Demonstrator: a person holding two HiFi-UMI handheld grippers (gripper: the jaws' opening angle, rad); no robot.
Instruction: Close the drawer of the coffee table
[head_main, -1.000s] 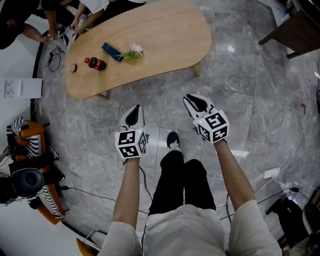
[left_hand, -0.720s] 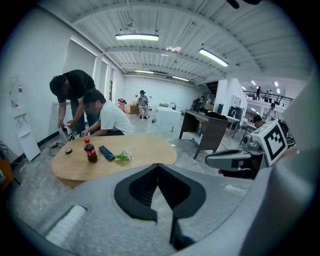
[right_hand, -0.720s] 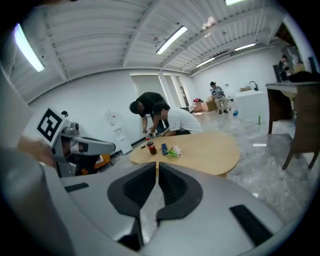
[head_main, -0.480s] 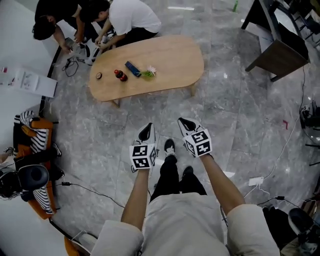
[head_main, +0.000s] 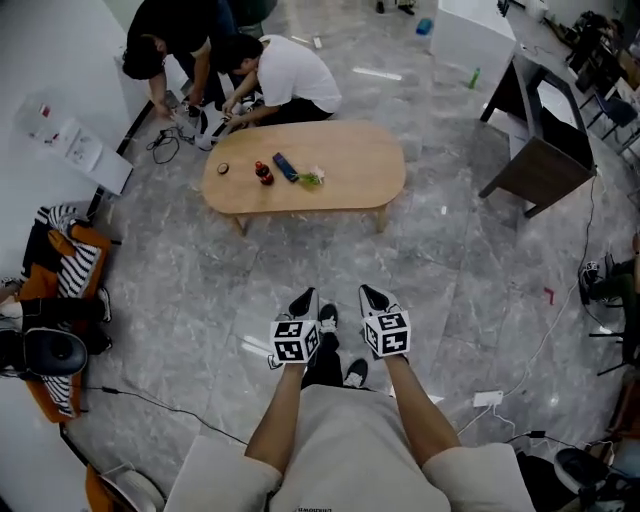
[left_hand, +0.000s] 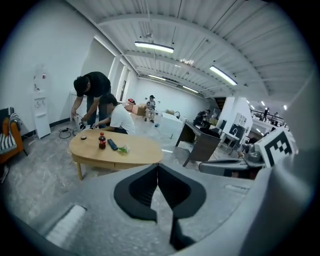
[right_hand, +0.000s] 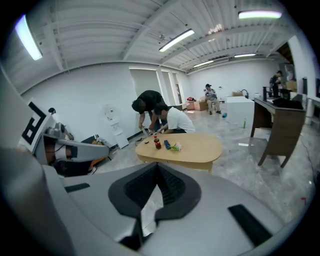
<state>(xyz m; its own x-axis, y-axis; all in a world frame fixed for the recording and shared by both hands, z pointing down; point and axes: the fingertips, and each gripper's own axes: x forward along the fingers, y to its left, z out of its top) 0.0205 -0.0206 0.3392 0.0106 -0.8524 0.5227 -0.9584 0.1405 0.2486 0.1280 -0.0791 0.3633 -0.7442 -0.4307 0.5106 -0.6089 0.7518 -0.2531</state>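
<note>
the left gripper (head_main: 304, 297) (left_hand: 158, 167) and the right gripper (head_main: 372, 295) (right_hand: 156, 167) are held side by side in front of the person's body, close together but not touching, and both point ahead and somewhat down. the left fingers are pressed together with nothing between them. the right fingers have just been closing and now meet tip to tip, also with nothing between them.

the wooden oval bench (head_main: 355, 165) (left_hand: 142, 150) (right_hand: 200, 147) stands well ahead of both pairs of fingers, across a stretch of grey marble floor (head_main: 200, 290), a little to the left of the line they point along. its near side reads as one flush band, and the drawer is too small to pick out on it.

on the bench top, toward the end that lies left of the fingers, stand a small dark bottle (head_main: 263, 172) with a red label, a dark flat bar (head_main: 285, 167) just beside it, and a flower (head_main: 310, 178) next to that.

beyond the bench, two people (head_main: 270, 75) bend over things on the floor. just under the fingers, the person's shoes (head_main: 327, 317) show on the floor. well off to the left of the left fingers sits an orange chair (head_main: 45, 290) with a striped cloth.
</note>
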